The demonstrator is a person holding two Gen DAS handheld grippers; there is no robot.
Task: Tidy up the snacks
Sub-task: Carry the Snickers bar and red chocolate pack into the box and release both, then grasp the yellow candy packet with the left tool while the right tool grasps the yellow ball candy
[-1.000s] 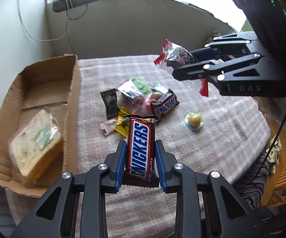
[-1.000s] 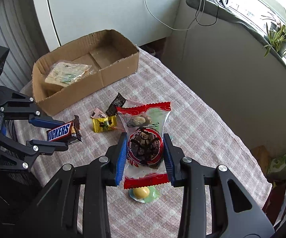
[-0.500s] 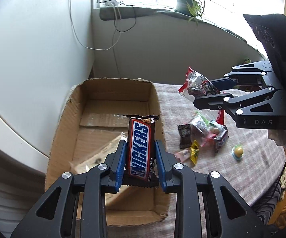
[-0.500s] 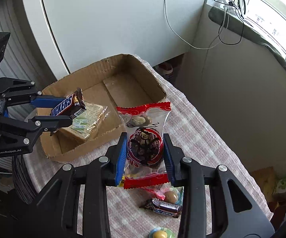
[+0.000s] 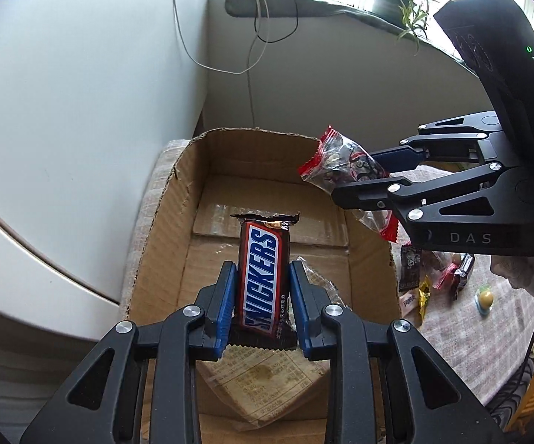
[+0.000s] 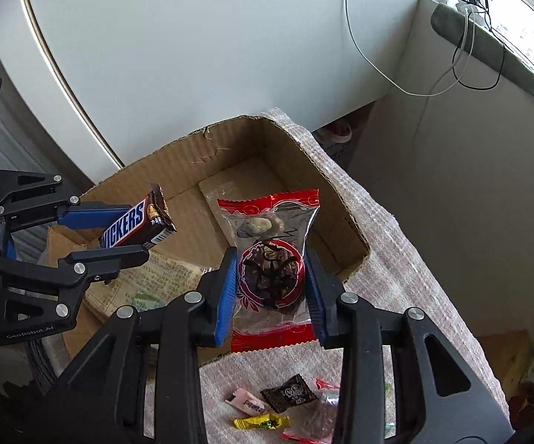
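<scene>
My left gripper (image 5: 263, 288) is shut on a brown Snickers bar (image 5: 263, 277), held upright over the open cardboard box (image 5: 163, 222). Seen from the right wrist, the same bar (image 6: 137, 225) hangs above the box's near-left part. My right gripper (image 6: 270, 281) is shut on a clear snack packet with red ends (image 6: 270, 255), hovering over the box's right wall (image 6: 344, 233). From the left wrist that packet (image 5: 344, 166) sits above the box's right rim. A wrapped sandwich (image 5: 267, 381) lies inside the box below the bar.
Loose sweets lie on the checked tablecloth (image 6: 396, 244): a black wrapper (image 6: 289, 394), a yellow one (image 6: 261, 421), a pink one (image 6: 246, 403), and a yellow ball candy (image 5: 485, 298). A white curved wall and hanging cables (image 5: 252, 44) stand behind the box.
Both grippers travelled from above the pile of sweets to above the cardboard box, each keeping its snack. The box now fills the middle of both views.
</scene>
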